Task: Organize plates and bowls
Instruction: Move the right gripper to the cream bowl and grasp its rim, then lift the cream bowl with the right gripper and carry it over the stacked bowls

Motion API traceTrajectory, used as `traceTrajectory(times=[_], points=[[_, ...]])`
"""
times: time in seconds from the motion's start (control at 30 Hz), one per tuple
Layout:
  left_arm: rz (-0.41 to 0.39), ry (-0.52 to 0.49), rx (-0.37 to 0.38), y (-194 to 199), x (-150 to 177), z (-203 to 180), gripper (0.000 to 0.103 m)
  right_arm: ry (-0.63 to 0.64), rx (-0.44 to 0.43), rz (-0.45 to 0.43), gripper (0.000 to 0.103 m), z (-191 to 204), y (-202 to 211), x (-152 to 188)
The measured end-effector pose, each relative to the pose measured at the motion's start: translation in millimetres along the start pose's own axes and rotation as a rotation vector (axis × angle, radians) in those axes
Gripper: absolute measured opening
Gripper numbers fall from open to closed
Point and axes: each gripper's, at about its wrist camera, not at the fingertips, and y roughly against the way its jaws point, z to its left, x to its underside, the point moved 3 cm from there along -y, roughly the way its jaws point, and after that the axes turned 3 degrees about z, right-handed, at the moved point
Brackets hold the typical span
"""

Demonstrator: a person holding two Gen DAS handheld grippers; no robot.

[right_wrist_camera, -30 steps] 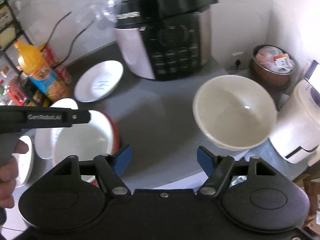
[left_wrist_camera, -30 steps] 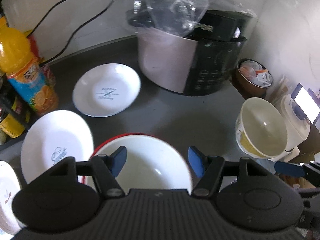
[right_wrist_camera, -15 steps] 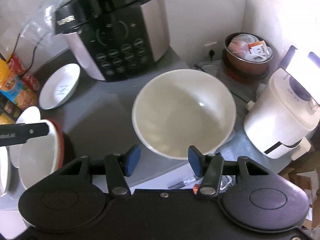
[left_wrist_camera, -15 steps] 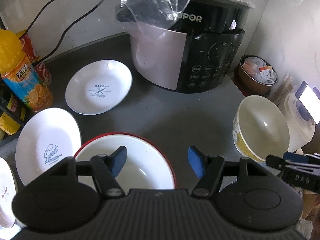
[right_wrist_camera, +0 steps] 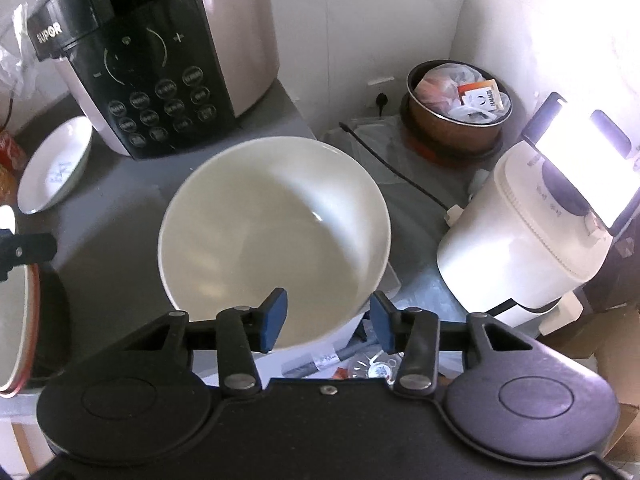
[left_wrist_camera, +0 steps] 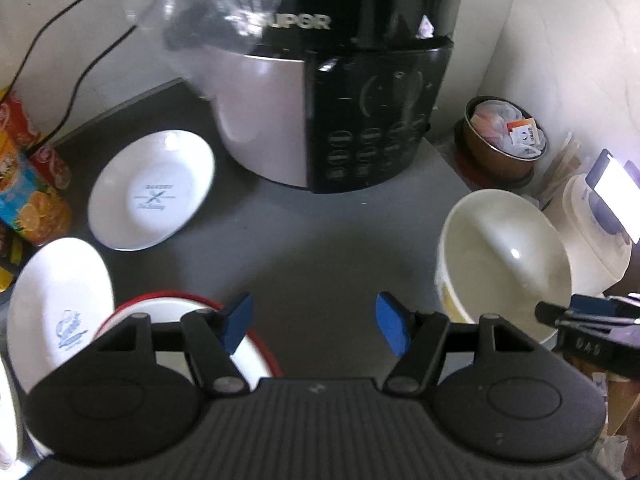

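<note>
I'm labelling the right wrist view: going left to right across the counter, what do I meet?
Red-rimmed bowl → white plate → rice cooker → cream bowl → brown pot → white appliance.

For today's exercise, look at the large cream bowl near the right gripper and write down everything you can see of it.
The cream bowl is deep and round, glossy like glazed ceramic, with a plain, empty inside and a small highlight. From the left wrist view its outer wall looks yellowish. It stands upright near the edge of the grey counter, in front of the pressure cooker and beside a white appliance. The right gripper straddles its near rim, jaws closing, pads not yet visibly pressing.
</note>
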Motion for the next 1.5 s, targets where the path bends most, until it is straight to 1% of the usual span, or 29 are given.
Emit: traceTrajectory(times=[0.07, 0.13, 0.2, 0.27, 0.4, 0.43, 0.63, 0.77, 0.8, 0.9, 1.0, 1.1, 1.2, 1.37, 1.4, 1.43, 1.47, 1.5], points=[[-0.001, -0.006, 0.009, -4.0, -1.8, -7.9, 0.066, 0.022, -0.002, 0.022, 0.040, -2.4, -7.2, -1.2], [0.009, -0.023, 0.014, -9.8, -3.1, -16.7, 0.066, 0.041, -0.002, 0.040, 0.032, -4.4, -15.3, -2.2], [0.015, -0.039, 0.027, -15.6, -4.4, -24.0, 0.066, 0.066, 0.005, 0.050, 0.028, -4.3, -21.1, -2.3], [0.024, -0.049, 0.031, -21.9, -5.1, -28.8, 0.066, 0.077, -0.003, 0.052, 0.028, -5.0, -23.4, -3.3], [0.049, -0.046, 0.057, -34.5, -7.4, -31.5, 0.065, 0.035, -0.057, 0.064, 0.023, -12.5, -26.6, -7.6], [0.053, -0.043, 0.064, -36.8, -8.2, -31.1, 0.064, 0.022, -0.069, 0.066, 0.022, -14.3, -27.6, -9.1], [0.066, -0.010, 0.108, -49.6, -14.3, -27.9, 0.061, -0.073, -0.152, 0.102, 0.020, -25.1, -36.5, -10.6], [0.068, -0.003, 0.132, -56.8, -19.5, -30.4, 0.059, -0.115, -0.180, 0.110, 0.020, -28.1, -39.2, -9.0], [0.067, 0.000, 0.137, -57.4, -20.7, -31.2, 0.057, -0.130, -0.189, 0.112, 0.020, -29.5, -39.9, -8.6], [0.080, -0.001, 0.130, -61.5, -23.9, -33.9, 0.055, -0.161, -0.212, 0.113, 0.020, -33.1, -40.9, -7.8], [0.082, 0.016, 0.137, -59.2, -26.0, -32.4, 0.054, -0.175, -0.227, 0.115, 0.020, -36.1, -41.7, -7.7], [0.061, 0.035, 0.129, -49.8, -28.4, -27.7, 0.054, -0.191, -0.237, 0.116, 0.020, -37.8, -41.8, -7.4], [0.056, 0.056, 0.161, -46.1, -30.1, -26.4, 0.054, -0.198, -0.239, 0.114, 0.020, -37.8, -41.5, -6.6], [0.090, 0.033, 0.197, -61.7, -28.7, -34.2, 0.054, -0.200, -0.257, 0.116, 0.020, -35.2, -41.7, -5.6], [0.109, 0.027, 0.186, -67.6, -27.2, -35.3, 0.053, -0.206, -0.266, 0.117, 0.020, -35.0, -41.9, -5.4], [0.122, 0.030, 0.173, -72.1, -25.4, -35.3, 0.045, -0.213, -0.275, 0.119, 0.020, -34.8, -42.2, -5.4], [0.133, 0.042, 0.181, -76.4, -23.7, -34.0, 0.039, -0.219, -0.283, 0.120, 0.020, -34.4, -42.5, -5.1], [0.144, 0.061, 0.206, -80.1, -22.9, -32.4, 0.029, -0.225, -0.294, 0.120, 0.020, -34.3, -42.9, -4.8]])
